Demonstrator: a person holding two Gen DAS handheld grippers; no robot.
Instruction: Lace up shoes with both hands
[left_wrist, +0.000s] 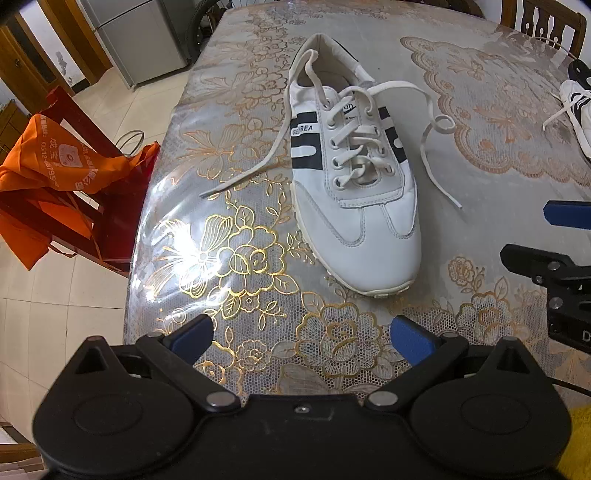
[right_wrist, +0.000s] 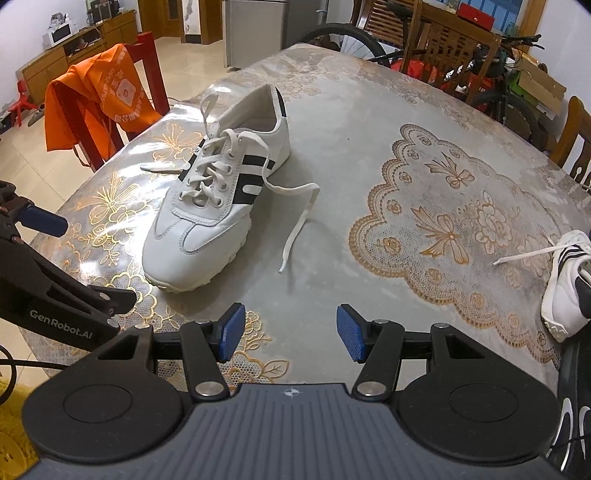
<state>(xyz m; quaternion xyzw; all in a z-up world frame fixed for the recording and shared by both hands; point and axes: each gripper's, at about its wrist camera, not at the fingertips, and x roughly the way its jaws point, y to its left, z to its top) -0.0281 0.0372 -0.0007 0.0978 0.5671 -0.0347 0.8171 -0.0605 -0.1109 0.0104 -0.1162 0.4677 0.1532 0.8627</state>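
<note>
A white sneaker with dark side stripes lies on the table, toe toward me; it also shows in the right wrist view as the sneaker. Its laces run through the eyelets, and both ends lie loose on the cloth: the left lace end and the right lace end, which in the right wrist view is the lace end. My left gripper hovers open before the toe, nothing between its blue pads. My right gripper is open too, right of the toe, empty.
A second white sneaker lies at the table's right edge. A red chair with an orange bag stands off the left side, wooden chairs and a bicycle at the far side. The table edge drops to tiled floor.
</note>
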